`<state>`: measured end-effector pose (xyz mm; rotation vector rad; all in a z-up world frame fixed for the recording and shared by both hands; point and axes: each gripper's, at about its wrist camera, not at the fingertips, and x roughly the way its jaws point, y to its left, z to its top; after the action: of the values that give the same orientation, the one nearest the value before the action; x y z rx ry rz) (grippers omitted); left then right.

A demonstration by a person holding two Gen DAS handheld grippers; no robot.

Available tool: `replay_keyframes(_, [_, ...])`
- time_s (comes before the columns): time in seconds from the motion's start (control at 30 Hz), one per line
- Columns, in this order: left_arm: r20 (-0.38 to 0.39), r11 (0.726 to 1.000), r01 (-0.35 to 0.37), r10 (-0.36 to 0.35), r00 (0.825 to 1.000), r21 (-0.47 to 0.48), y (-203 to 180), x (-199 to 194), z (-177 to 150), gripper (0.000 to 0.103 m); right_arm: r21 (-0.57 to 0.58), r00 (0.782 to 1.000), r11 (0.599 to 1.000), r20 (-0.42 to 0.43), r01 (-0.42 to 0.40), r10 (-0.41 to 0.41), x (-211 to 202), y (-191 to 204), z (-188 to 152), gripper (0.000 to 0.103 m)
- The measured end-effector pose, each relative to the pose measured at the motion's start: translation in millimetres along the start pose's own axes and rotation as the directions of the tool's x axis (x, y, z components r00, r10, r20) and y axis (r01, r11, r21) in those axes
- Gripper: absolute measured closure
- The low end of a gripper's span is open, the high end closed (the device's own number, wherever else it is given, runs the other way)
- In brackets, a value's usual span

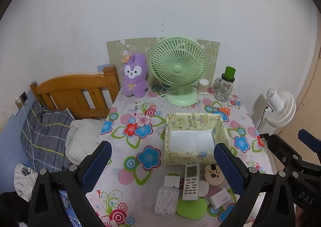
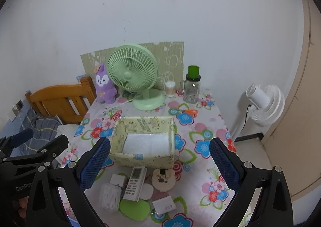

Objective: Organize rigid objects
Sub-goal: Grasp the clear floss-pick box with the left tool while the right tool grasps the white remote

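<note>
Both cameras sit above the near edge of the table with the flowered plastic cloth [image 1: 140,132], tilted down and facing the white back wall at twelve o'clock. The left wrist view looks from slightly left, so the orange wooden bed headboard [image 1: 76,94] fills its nine o'clock side, and the right tool [image 1: 301,158] shows at its three o'clock edge. The right wrist view looks from further right, taking in the white standing fan [image 2: 264,102] and the floor at three o'clock, with the left tool [image 2: 36,146] at nine. Both share the pale yellow printed box [image 1: 192,138] [image 2: 144,138], the green desk fan [image 1: 178,68] [image 2: 132,70] and the near clutter, seen fairly near.
</note>
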<state>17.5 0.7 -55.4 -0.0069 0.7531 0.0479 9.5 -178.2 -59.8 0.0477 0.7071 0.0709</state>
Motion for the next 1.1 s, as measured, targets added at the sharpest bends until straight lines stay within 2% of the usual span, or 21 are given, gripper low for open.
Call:
replay_keyframes(0.7, [-0.081,0.998,0.043,-0.04,0.996,0.042,-7.1,77.3,-48.2,0.0,-0.001,0.997,0.999,-0.068,0.045,-0.045,66.7,-12.0,-55.6,0.003])
replay_keyframes(1.1, [-0.173,0.997,0.057,-0.046,0.984,0.057,-2.1,121.9,-82.6,0.0,-0.019,0.987,0.998,-0.152,0.059,-0.061,109.0,-12.2,-93.6,0.003])
